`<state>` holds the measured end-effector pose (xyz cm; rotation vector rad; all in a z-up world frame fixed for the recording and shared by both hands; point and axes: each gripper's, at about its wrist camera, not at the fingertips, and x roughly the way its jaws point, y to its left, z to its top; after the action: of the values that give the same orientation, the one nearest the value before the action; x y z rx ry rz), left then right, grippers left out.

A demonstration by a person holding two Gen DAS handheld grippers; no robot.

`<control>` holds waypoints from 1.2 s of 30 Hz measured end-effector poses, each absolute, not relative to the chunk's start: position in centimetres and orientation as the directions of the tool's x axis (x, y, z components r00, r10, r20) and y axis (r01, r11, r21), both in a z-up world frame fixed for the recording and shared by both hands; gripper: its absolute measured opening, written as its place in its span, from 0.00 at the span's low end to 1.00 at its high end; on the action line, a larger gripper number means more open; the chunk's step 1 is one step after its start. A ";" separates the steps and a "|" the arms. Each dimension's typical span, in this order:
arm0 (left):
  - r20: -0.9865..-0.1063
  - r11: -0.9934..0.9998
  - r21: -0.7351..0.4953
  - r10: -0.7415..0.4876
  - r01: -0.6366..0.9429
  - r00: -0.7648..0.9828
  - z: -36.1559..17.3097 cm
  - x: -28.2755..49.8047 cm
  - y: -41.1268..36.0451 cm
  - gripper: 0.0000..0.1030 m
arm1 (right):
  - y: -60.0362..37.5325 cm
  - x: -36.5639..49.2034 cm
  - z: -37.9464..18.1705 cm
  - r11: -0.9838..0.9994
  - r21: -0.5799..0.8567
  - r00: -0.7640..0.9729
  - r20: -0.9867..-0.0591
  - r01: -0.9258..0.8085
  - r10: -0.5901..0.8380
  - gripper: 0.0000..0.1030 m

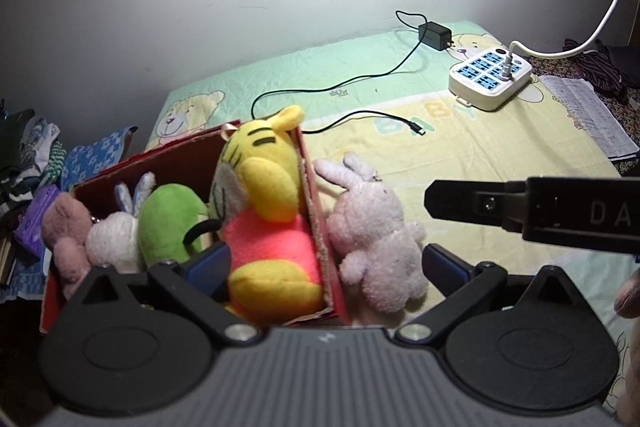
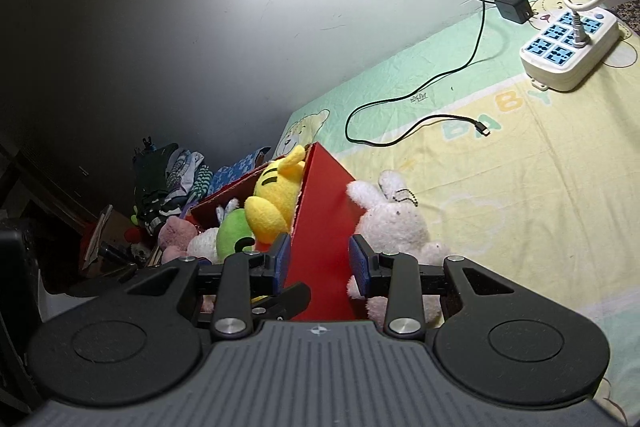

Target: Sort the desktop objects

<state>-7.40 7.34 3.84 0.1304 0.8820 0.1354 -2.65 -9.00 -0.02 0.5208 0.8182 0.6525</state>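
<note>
At lower centre, the wide-open, empty left tool (image 1: 326, 263) straddles the red cardboard box (image 1: 320, 227) wall beside a fluffy pale pink rabbit toy (image 1: 376, 231), risking snagging the box when closing.

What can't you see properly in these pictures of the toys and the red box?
- Pink plush bunny: its lower body is hidden behind the right gripper in the right wrist view.
- Red box: its front is covered by the left gripper in the left wrist view.
- Pink toy in the box: only partly seen in the left wrist view, what it is is unclear.
- Paper: print too small, left wrist view.
</note>
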 end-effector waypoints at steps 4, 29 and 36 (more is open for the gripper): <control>-0.762 0.985 0.171 0.151 -0.028 0.630 2.8 -6.8 5.6 0.99 | -10.7 -2.1 -1.0 0.702 0.647 0.511 -0.514 -0.296 0.689 0.35; -0.753 0.973 0.224 0.132 0.062 0.644 -3.9 -3.2 0.6 0.99 | -15.0 5.0 -7.9 0.645 0.733 0.356 -0.555 -0.219 0.752 0.35; -0.786 0.980 0.182 0.093 0.086 0.611 -5.0 -3.3 0.0 0.99 | -11.9 7.4 -8.5 0.597 0.739 0.239 -0.548 -0.312 0.802 0.35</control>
<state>-3.32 -0.02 -5.02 0.2098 0.9147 0.0040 7.36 -11.87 -8.48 0.5456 1.0751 0.8163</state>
